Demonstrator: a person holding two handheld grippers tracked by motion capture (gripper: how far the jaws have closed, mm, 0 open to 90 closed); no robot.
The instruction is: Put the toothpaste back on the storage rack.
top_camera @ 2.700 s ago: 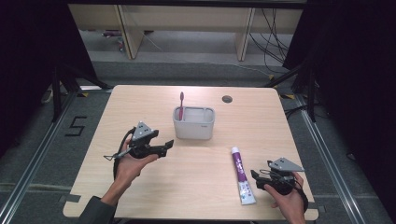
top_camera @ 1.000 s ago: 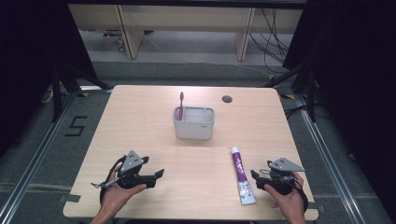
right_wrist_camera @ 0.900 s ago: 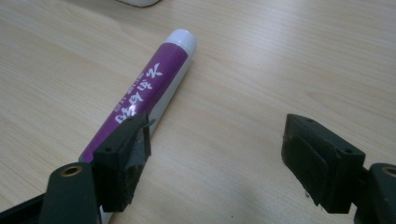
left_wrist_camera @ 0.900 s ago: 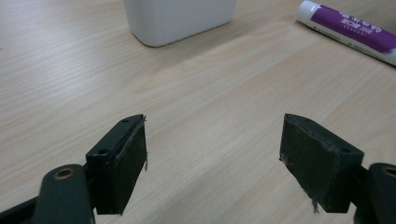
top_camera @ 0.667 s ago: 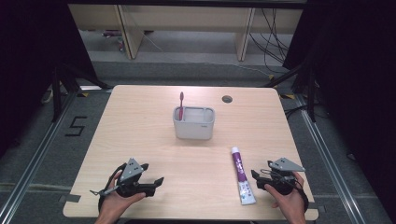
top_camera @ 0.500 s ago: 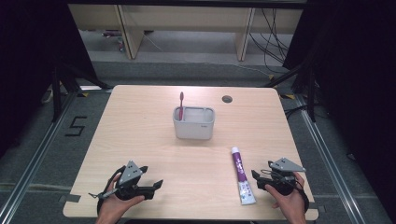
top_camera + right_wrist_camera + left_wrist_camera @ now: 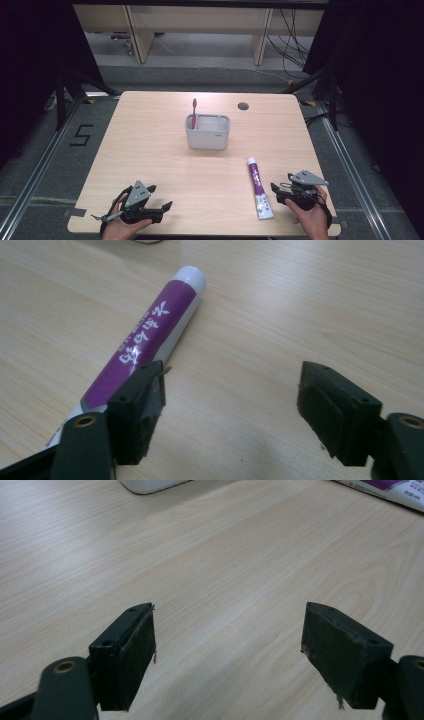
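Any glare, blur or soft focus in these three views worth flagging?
High view: evenly lit table, dark surroundings, slightly soft. Left gripper view: sharp wood grain between the open left gripper, pale glare on the far tabletop. Right gripper view: toothpaste tube lettering readable, a light sheen on the wood by the right gripper.

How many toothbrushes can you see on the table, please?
1: the toothbrush stands upright at the left end of the white holder, mid-table. More could be hidden inside it.
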